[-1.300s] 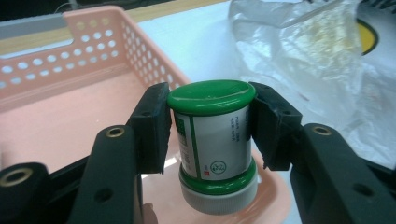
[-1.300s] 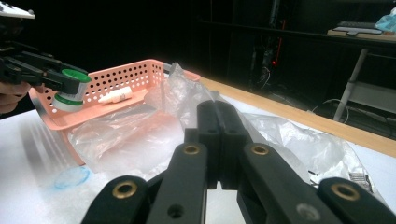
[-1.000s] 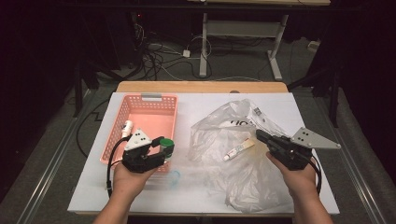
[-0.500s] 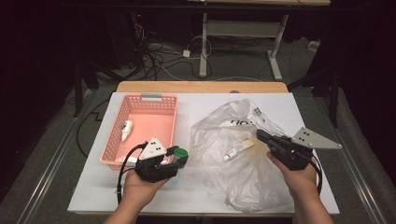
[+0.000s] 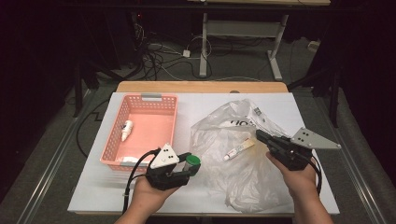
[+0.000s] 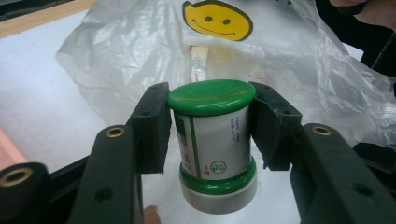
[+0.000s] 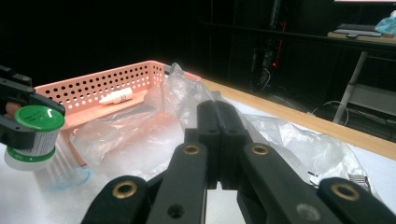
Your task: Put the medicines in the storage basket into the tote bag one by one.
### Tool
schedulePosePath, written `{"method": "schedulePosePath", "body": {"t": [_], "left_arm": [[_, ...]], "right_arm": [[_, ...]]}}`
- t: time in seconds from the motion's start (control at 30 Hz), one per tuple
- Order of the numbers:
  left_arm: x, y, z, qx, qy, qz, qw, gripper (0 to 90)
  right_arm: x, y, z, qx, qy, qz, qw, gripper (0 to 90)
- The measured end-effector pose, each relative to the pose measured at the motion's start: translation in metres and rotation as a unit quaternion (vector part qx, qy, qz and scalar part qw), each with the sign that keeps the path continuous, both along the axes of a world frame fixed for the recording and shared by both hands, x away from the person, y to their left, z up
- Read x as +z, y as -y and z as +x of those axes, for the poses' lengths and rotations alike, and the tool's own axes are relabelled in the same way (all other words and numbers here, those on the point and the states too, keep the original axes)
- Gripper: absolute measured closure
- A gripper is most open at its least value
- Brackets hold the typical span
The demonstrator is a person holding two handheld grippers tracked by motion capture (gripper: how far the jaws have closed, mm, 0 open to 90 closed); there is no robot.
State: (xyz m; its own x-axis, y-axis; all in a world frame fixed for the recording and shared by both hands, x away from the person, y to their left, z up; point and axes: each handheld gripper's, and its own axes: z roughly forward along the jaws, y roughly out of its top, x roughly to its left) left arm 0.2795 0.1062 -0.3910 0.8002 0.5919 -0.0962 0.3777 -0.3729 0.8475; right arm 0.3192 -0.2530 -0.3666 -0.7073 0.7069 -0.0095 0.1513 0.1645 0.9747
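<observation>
A white jar with a green lid (image 5: 192,161) stands upright between the jaws of my left gripper (image 5: 187,167), which is shut on it near the table's front, between the basket and the bag. In the left gripper view the pads press the jar (image 6: 212,140) just under its lid. My right gripper (image 5: 260,136) is shut at the right side of the clear plastic bag (image 5: 233,182), its jaws pressed together (image 7: 218,112). I cannot tell whether bag film is caught between them. A small tube (image 5: 238,149) lies inside the bag.
A pink perforated basket (image 5: 140,100) sits at the left with a small white dropper bottle (image 5: 126,130) in it. A clear round piece of plastic (image 7: 70,179) lies on the white table (image 5: 280,100) under the jar. Beyond the table's far wooden edge are desk legs and cables.
My left gripper has carried the jar to the right, from the basket's near edge toward the bag. The right gripper has stayed where it was.
</observation>
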Motion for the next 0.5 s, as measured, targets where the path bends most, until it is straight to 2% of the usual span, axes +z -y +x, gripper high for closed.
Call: {"method": "schedulePosePath", "body": {"t": [0.27, 0.5], "left_arm": [[-0.006, 0.016, -0.001, -0.017, -0.001, 0.006, 0.9998, 50.1], [-0.013, 0.032, 0.005, -0.032, -0.005, 0.011, 0.9994, 50.1]], "right_arm": [[-0.001, -0.001, 0.001, 0.002, -0.001, 0.0, 1.0, 90.0], [-0.001, -0.001, 0.001, 0.001, -0.001, 0.0, 1.0, 90.0]]}}
